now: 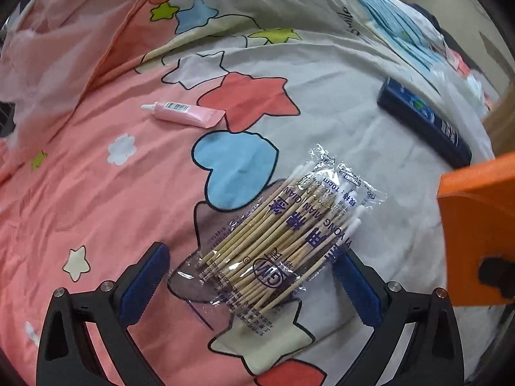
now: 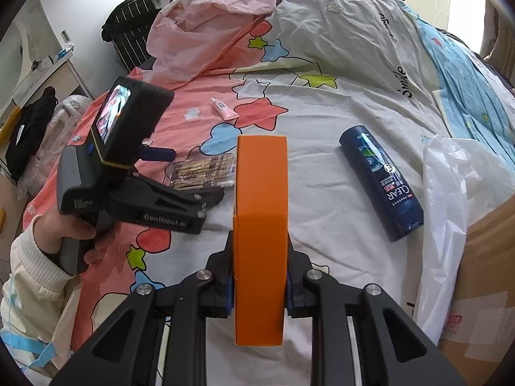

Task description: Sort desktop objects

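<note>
While the left tool (image 1: 251, 280) points steeply down at the bed, its two blue-padded fingers (image 1: 145, 283) stand wide apart, one on each side of a clear swab packet (image 1: 276, 241) that lies flat on the quilt (image 1: 96, 193). Neither pad presses on the packet; the right-hand pad is just at its edge, the other a little clear of it. Farther up the quilt, a pink tube (image 1: 185, 114) lies on its side, well apart from the packet. Near the right edge a dark blue bottle (image 1: 425, 122) lies flat. An orange box (image 1: 476, 234) fills the right margin of this view.

From the right wrist view, the right tool (image 2: 259, 292) is clamped on the orange box (image 2: 260, 225), which stands on edge between the pads and rises up the middle of the picture. To its left, a hand (image 2: 61, 234) in a cream sleeve (image 2: 32, 276) holds the left tool (image 2: 180, 173), which hangs over the swab packet (image 2: 201, 172). The tube (image 2: 223, 109) lies beyond, near a red star on the quilt (image 2: 322, 193). The bottle (image 2: 381, 183) lies to the box's right, apart from it. A white plastic bag (image 2: 450, 225) drapes over a cardboard carton (image 2: 482, 289) at the far right.
</note>
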Motion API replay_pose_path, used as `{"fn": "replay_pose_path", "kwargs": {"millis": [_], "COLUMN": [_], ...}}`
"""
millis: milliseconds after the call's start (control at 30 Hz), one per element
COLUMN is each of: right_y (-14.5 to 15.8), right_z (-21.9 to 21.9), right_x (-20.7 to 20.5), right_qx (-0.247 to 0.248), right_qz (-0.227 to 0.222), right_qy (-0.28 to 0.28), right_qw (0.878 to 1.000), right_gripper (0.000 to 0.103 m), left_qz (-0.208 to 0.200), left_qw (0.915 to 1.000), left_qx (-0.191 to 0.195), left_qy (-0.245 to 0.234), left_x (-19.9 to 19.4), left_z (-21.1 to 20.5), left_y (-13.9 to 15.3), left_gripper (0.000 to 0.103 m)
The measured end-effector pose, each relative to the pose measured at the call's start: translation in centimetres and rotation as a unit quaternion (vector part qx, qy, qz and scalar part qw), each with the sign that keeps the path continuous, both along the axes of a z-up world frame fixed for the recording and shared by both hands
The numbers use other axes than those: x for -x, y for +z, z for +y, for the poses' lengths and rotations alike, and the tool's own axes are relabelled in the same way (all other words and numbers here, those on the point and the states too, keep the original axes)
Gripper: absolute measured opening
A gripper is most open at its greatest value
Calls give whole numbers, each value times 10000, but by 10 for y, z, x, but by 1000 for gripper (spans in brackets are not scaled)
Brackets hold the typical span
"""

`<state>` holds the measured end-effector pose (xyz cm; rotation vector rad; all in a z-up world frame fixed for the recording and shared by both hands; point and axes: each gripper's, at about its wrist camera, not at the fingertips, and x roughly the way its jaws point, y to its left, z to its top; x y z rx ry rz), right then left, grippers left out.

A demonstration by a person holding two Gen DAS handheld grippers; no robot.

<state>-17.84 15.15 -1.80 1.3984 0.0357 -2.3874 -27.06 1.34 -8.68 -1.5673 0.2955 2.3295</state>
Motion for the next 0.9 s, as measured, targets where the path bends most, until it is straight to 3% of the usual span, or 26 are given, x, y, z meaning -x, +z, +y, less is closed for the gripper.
{"fn": "replay_pose_path", "kwargs": {"millis": [33, 100, 200, 400, 900], "right_y": [-1, -3, -2, 3, 28], "right_z": [0, 0, 1, 3, 11], "right_x": [1, 1, 0, -6, -32], "right_qx": [16, 27, 60, 94, 74], "right_qz": [-15, -30, -21, 39, 216], "right_qy": [-1, 7, -2, -7, -28], "right_qw": [10000, 10000, 10000, 9999, 9997], "right_gripper": [21, 21, 21, 21, 21], "left_qz": [6, 1, -44, 25, 347], "left_qw": [10000, 9998, 9994, 9993, 9976], "left_qx": [-22, -84, -145, -71, -22], "left_qy": [-58, -183, -310, -378, -599], "left_x": [-2, -5, -10, -22, -73], "left_z": [1, 2, 4, 7, 36], "left_y": [3, 9, 17, 29, 69], "left_gripper": [85, 49, 34, 29, 28]}}
